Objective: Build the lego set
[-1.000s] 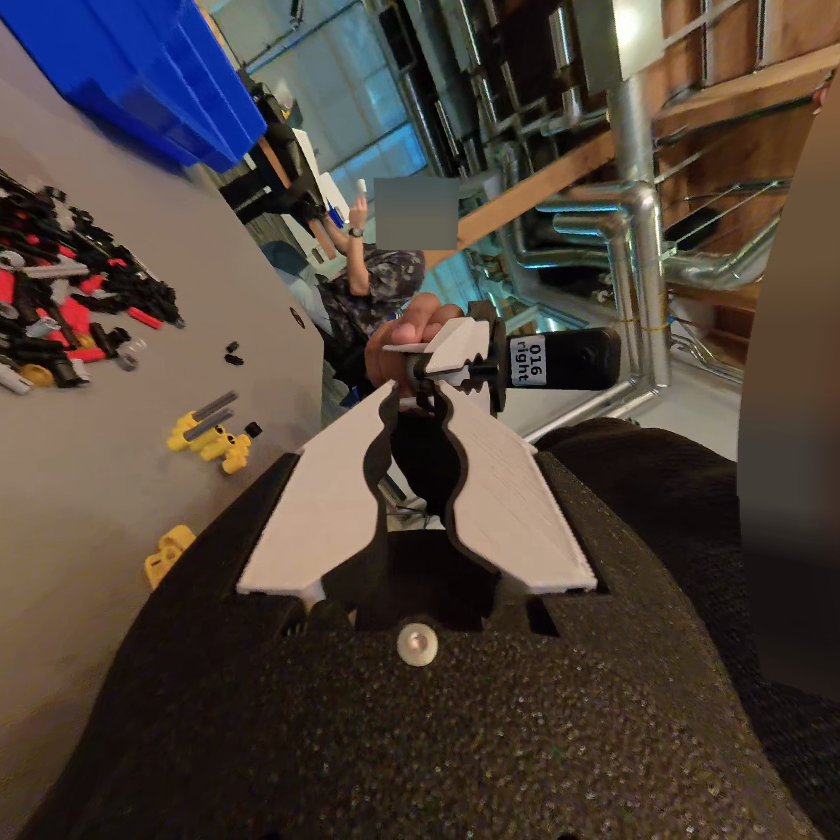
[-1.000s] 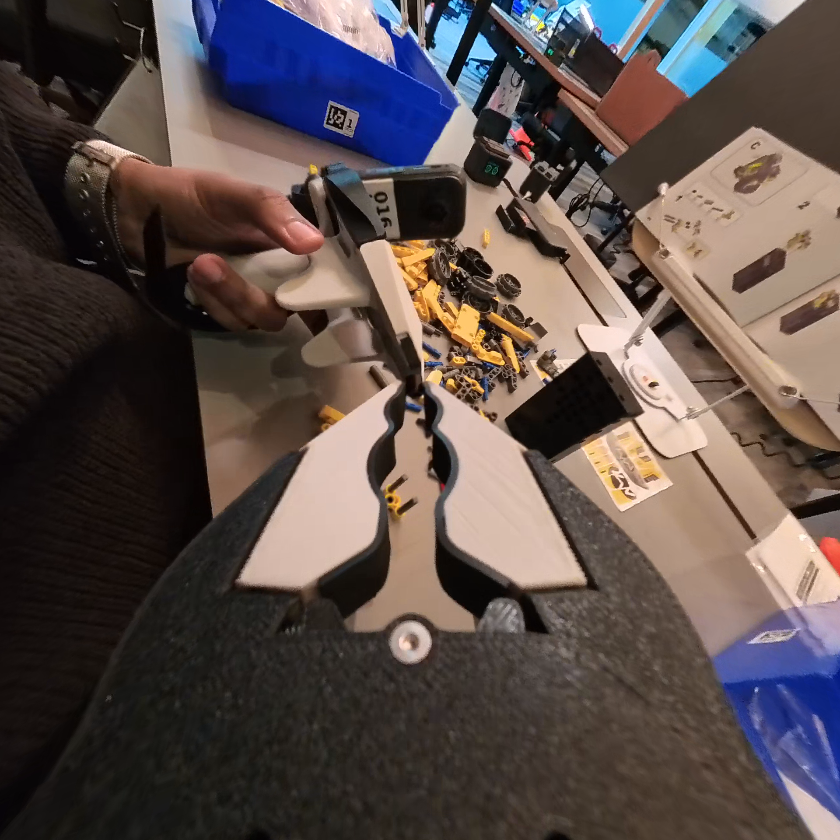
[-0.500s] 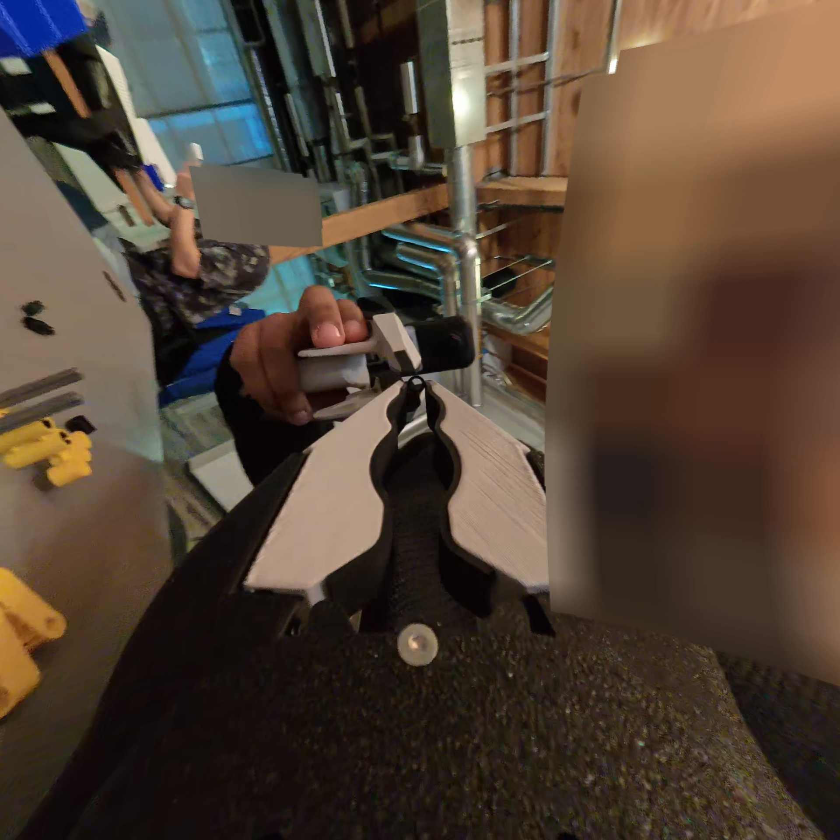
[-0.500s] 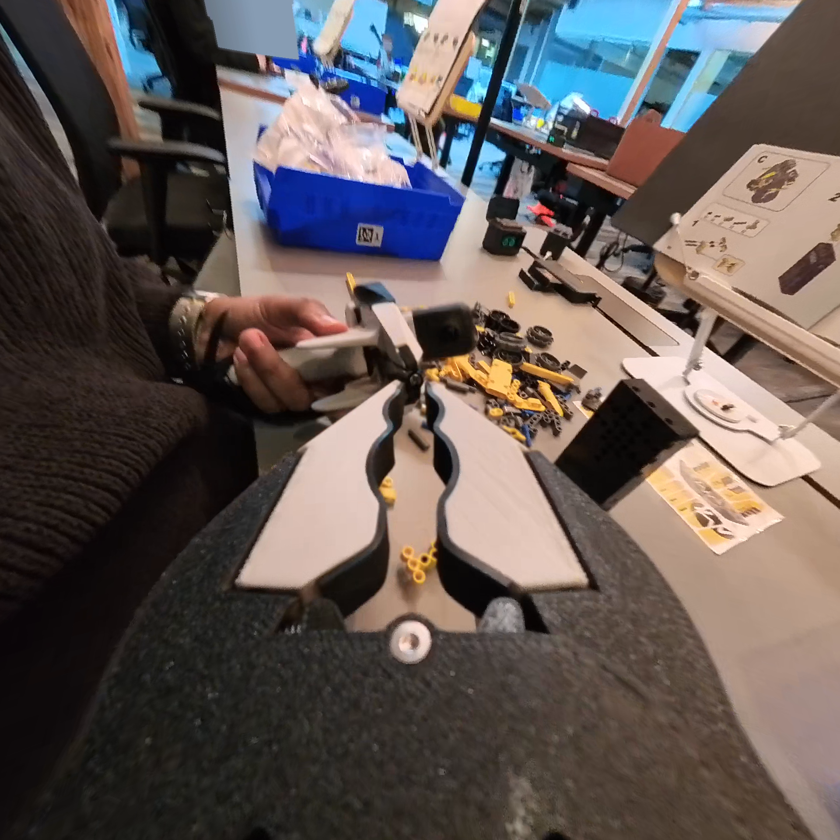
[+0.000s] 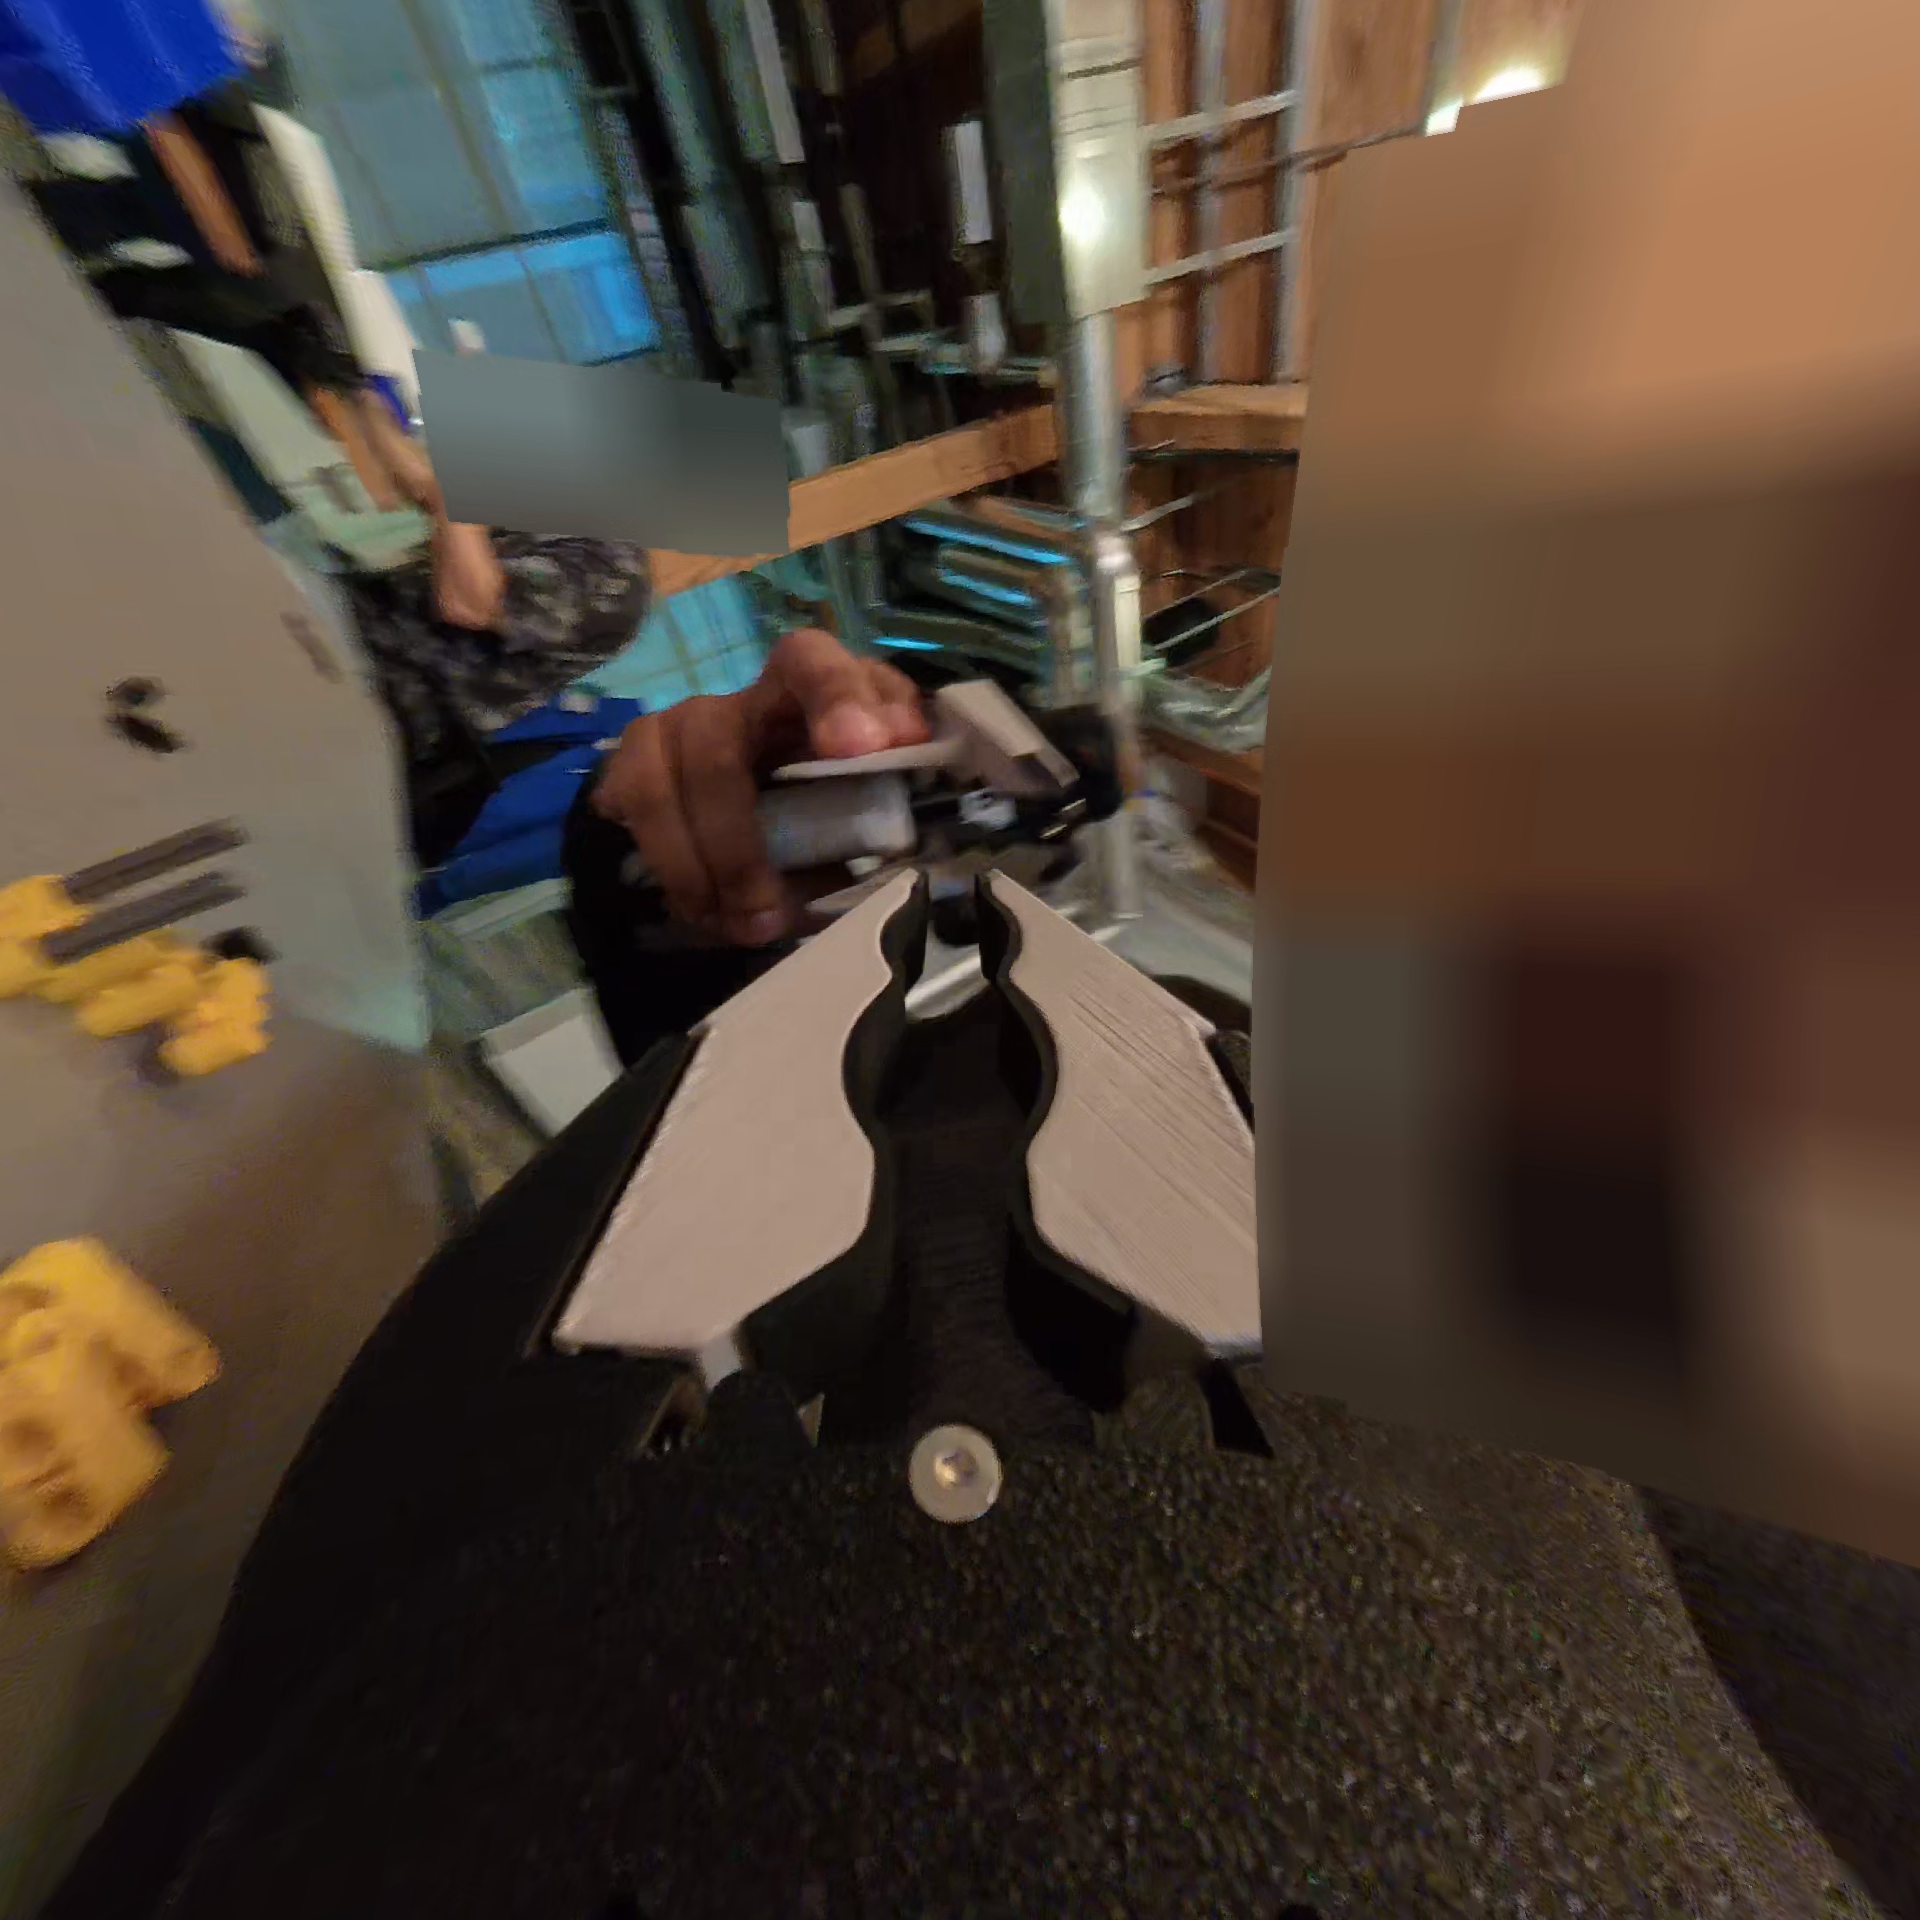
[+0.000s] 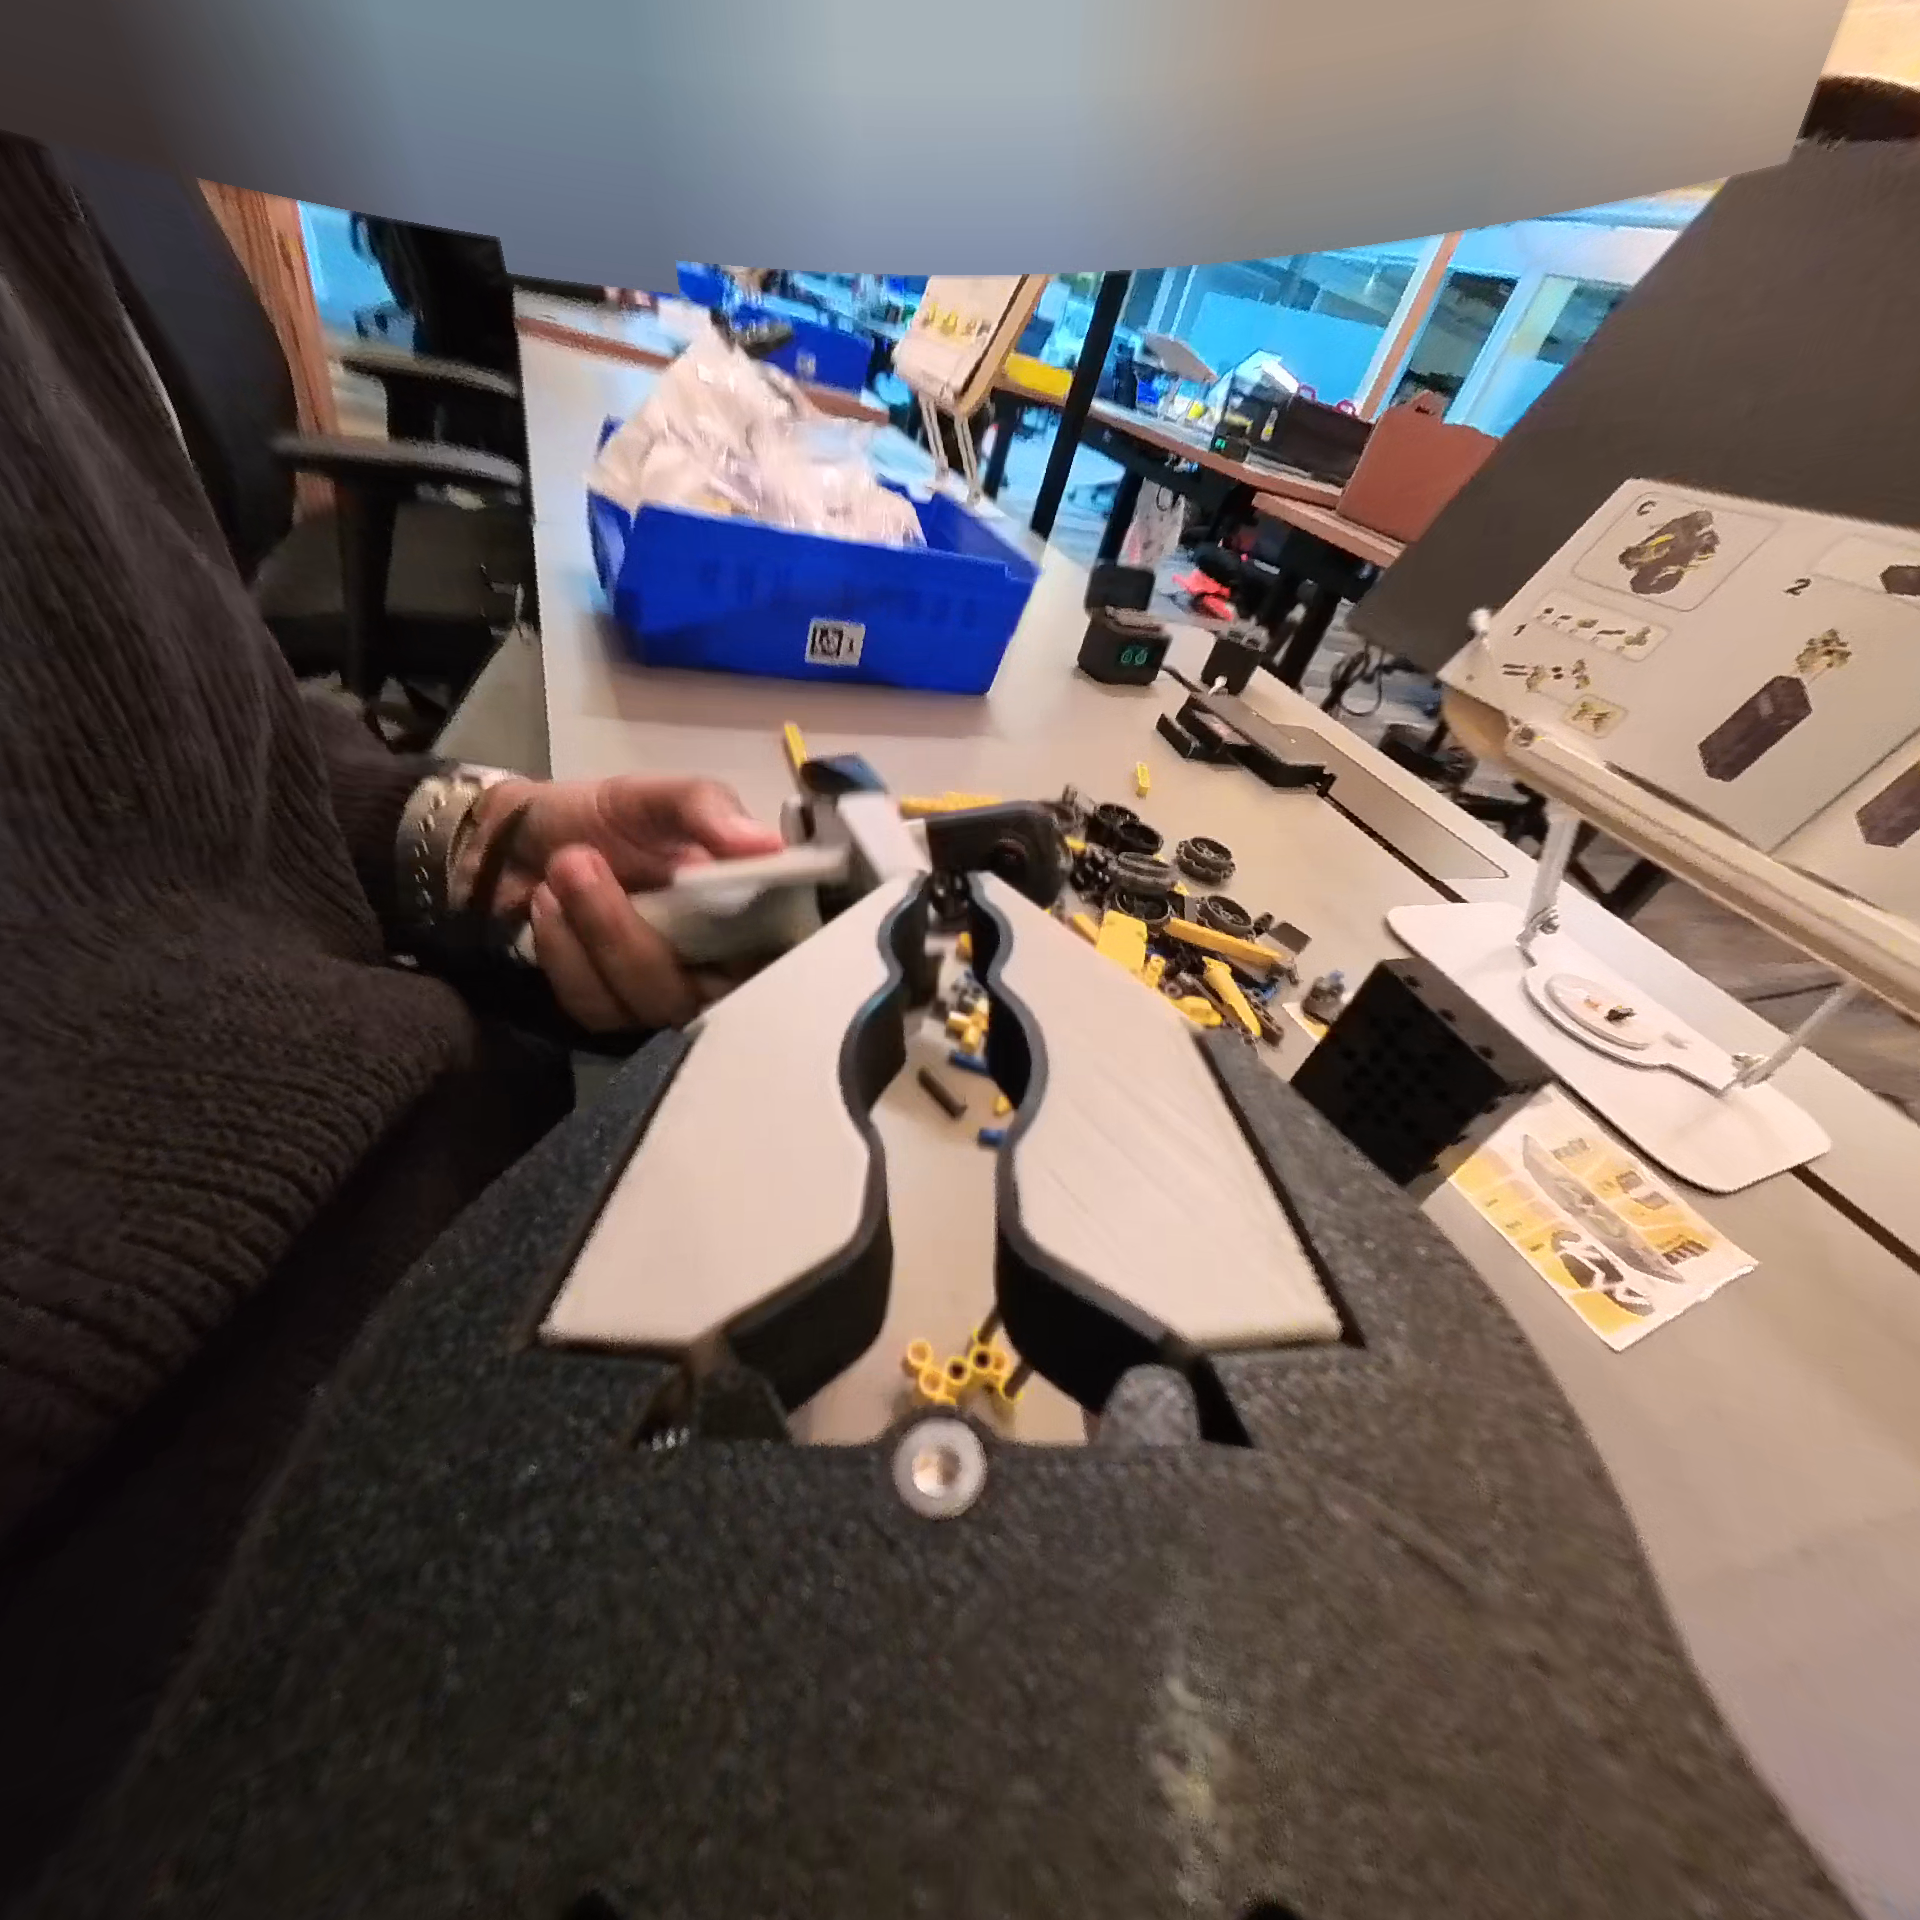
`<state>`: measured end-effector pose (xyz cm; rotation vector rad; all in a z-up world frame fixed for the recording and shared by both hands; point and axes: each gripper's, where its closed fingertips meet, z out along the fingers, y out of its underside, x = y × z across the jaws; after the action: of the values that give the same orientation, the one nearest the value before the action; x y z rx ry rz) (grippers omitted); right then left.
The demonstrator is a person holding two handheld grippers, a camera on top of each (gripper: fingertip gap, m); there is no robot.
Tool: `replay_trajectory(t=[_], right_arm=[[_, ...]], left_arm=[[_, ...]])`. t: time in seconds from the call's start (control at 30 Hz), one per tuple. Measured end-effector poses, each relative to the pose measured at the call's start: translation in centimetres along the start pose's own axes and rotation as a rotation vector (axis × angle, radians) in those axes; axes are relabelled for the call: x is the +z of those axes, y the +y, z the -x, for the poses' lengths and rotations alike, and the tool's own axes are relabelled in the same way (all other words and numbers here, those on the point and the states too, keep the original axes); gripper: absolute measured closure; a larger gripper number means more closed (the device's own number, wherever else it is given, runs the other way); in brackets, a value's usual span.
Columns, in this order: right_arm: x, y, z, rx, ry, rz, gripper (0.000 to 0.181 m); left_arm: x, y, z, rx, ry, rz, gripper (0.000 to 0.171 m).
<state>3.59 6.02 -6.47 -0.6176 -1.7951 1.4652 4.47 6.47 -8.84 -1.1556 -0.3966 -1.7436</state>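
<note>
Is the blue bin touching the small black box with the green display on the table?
Apart. The right wrist view shows bare grey table between the blue bin and the small black box.

A big blurry patch covers the right side of the left wrist view. The yellow pieces (image 5: 73, 1382) on the bench (image 5: 187, 623) are fuzzy and cut off by the left edge. Something small and dark (image 6: 948, 896) sits at the tip of the right gripper (image 6: 951, 914), too small to tell. The paper sheet (image 6: 1725, 634) is cut off at the right edge.
</note>
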Motion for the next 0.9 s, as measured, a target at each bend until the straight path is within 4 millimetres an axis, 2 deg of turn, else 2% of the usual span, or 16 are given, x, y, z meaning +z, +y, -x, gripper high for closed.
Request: replay_trajectory(t=[0.03,0.1,0.2,0.27,0.37,0.5,0.9], right_arm=[[-0.2,-0.2,-0.6,0.037,0.011,-0.003,0.174],[-0.6,0.8,-2.1,0.096,0.053,0.07,0.174],[-1.4,5.6,-3.9,0.166,0.105,0.345,0.174],[-2.0,8.7,-4.2,0.2,0.109,0.519,0.174],[-2.1,11.3,-3.3,0.257,0.068,0.665,0.174],[-1.8,12.5,-2.7,0.269,0.026,0.742,0.174],[-1.3,13.7,-2.3,0.276,-0.032,0.81,0.174]], left_arm=[[-0.2,0.0,0.9,0.05,-0.079,0.006,0.163],[-0.8,-0.2,1.3,0.163,-0.185,0.002,0.163],[-2.2,-0.9,2.2,0.389,-0.398,0.01,0.163],[-3.5,-1.8,2.6,0.553,-0.544,-0.002,0.163],[-4.9,-2.8,2.5,0.712,-0.677,-0.029,0.163],[-5.2,-3.1,2.5,0.773,-0.72,-0.041,0.163],[-5.4,-3.3,2.7,0.724,-0.692,-0.054,0.163]])
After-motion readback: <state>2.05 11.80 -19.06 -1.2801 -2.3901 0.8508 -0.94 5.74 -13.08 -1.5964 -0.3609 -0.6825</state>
